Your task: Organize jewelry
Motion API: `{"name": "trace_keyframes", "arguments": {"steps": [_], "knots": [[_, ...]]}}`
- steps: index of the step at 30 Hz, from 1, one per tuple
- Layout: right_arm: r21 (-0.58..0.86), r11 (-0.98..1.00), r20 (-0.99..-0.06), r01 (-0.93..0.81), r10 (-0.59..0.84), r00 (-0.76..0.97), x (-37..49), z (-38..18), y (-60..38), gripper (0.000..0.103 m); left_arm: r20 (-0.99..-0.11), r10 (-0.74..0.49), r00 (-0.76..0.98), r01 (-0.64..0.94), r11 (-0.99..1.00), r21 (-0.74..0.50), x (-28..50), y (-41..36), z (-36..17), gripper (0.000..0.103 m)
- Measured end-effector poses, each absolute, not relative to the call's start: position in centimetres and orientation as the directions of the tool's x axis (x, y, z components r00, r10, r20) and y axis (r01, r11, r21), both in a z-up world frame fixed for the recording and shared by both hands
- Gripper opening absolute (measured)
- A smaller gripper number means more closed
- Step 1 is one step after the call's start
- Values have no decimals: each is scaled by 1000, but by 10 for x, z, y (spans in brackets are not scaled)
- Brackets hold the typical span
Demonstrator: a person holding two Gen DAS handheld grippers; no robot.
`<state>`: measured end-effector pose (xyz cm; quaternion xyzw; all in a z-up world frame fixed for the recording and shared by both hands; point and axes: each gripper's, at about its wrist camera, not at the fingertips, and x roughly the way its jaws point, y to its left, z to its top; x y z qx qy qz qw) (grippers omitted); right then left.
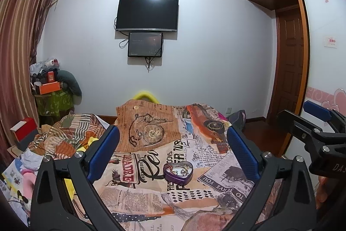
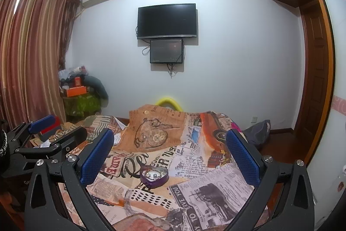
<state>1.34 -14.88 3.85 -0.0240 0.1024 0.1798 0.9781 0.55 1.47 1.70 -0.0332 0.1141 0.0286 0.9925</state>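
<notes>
Surface: newspaper-print cloth (image 1: 194, 157), heart-shaped box (image 1: 178, 172) laid on it.
Room: television (image 1: 147, 14) mounted beyond the box.
Left gripper (image 1: 173, 155): held apart.
Right gripper (image 2: 170, 155): held apart.

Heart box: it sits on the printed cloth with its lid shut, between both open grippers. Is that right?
Not quite. The heart box has no lid on it: it is open, and the left wrist view shows rings and other small jewelry inside. The rest holds: it sits on the printed cloth, ahead of the open left gripper and the open right gripper.
</notes>
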Motion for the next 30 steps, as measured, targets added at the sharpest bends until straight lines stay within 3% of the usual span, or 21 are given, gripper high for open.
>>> {"name": "trace_keyframes", "arguments": {"steps": [30], "knots": [[1,939,-219,-344,336,916,19,38,-151,103,-247,14,969,-32,997,-70,10,20,12,100]]}}
